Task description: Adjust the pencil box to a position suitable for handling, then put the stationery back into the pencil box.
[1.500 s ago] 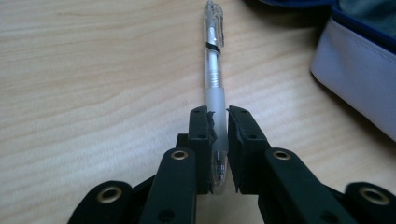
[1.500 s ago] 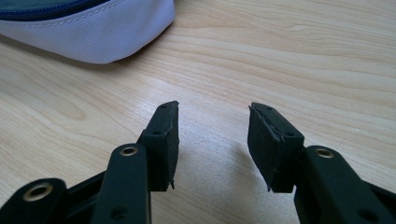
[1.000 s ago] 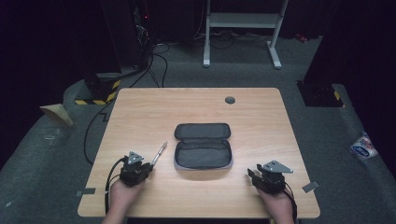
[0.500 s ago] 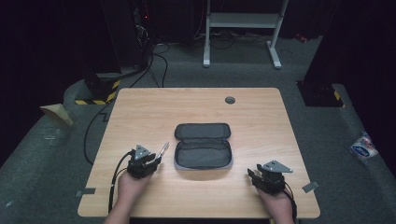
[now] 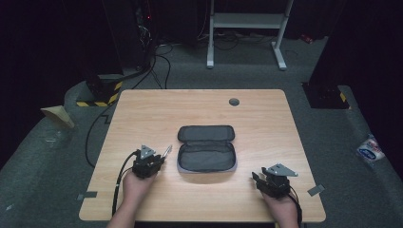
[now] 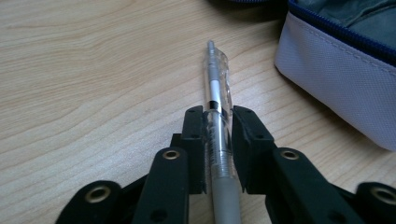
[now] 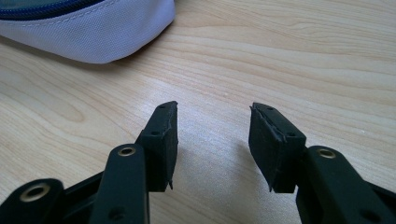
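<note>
A clear pen (image 6: 217, 93) with a grey grip lies level over the wooden table (image 5: 142, 109), its tip pointing towards the pencil case (image 6: 336, 79). My left gripper (image 6: 217, 114) is shut on the pen's barrel; its jaws have just been closing with the pen between them. From above, the left gripper (image 5: 158, 159) and pen (image 5: 167, 151) sit just left of the open grey case (image 5: 207, 156), whose lid (image 5: 206, 134) is folded back. My right gripper (image 7: 214, 116) stands open over bare wood, right of the case (image 7: 93, 32). It sits near the front right edge (image 5: 256, 177).
A round cable grommet (image 5: 234, 101) sits at the table's far edge. On the floor lie cables at the back left, a white desk frame (image 5: 247, 21) behind, and a blue and white packet (image 5: 369, 149) at the right.
My left hand has shifted right and a little forward, closer to the case, with the pen at its jaws. The right hand has stayed in place.
</note>
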